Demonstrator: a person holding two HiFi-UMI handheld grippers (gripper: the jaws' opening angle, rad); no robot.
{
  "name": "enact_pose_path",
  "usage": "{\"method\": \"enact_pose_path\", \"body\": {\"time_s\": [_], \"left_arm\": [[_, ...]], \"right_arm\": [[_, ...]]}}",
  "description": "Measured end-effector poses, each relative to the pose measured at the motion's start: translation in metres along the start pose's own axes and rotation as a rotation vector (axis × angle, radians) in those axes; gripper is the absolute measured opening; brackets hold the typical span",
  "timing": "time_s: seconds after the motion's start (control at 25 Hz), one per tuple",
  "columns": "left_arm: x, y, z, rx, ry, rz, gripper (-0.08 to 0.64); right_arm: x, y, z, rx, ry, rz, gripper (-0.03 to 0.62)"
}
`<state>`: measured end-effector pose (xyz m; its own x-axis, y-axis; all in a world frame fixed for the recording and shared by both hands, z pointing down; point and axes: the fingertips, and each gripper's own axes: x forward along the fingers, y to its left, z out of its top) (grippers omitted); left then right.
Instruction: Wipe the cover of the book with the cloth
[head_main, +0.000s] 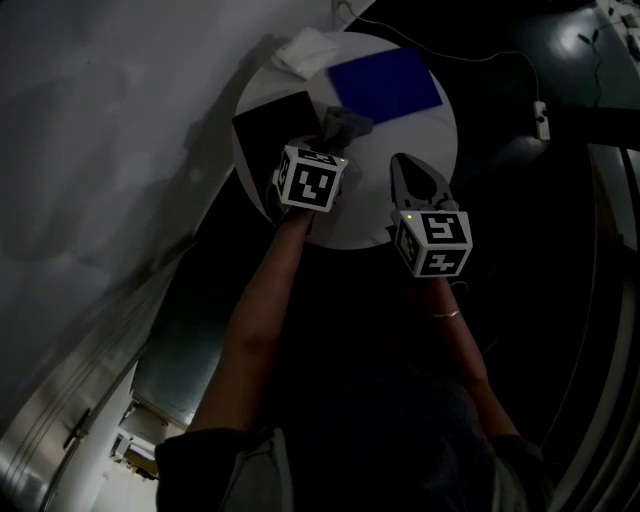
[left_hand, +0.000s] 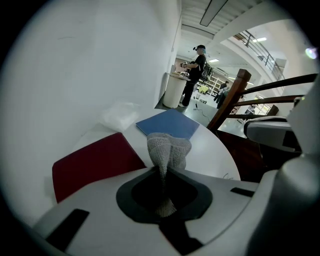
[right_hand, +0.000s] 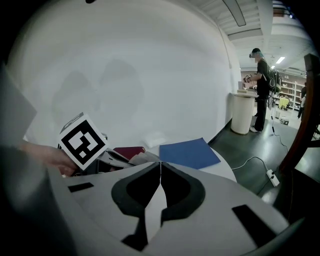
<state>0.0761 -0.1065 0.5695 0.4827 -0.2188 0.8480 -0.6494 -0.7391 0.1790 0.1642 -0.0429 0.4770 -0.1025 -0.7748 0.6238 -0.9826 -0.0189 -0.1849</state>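
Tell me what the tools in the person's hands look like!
The left tool and right tool have light grey bodies with black jaw linings. Each carries a white cube with black square markers: left cube, right cube. A thin bracelet circles the right wrist.

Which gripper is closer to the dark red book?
Left. The left gripper, gripping the cloth, hangs at the right edge of the dark red book; the right gripper is farther right.

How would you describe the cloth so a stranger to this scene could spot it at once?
Over the round white table, the left hand-held gripper pinches a grey knitted cloth between the dark red book and the blue book. Unlike those flat covers, it is soft and bunched.
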Motion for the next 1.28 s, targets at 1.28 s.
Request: {"method": "enact_pose_path", "body": {"time_s": [1.28], "left_arm": [[-0.039,-0.068,-0.091,-0.086,0.033,-0.025,0.034]], "right_arm": [[-0.019,0.032,-0.011,-0.116,0.002,0.127,0.029]]}}
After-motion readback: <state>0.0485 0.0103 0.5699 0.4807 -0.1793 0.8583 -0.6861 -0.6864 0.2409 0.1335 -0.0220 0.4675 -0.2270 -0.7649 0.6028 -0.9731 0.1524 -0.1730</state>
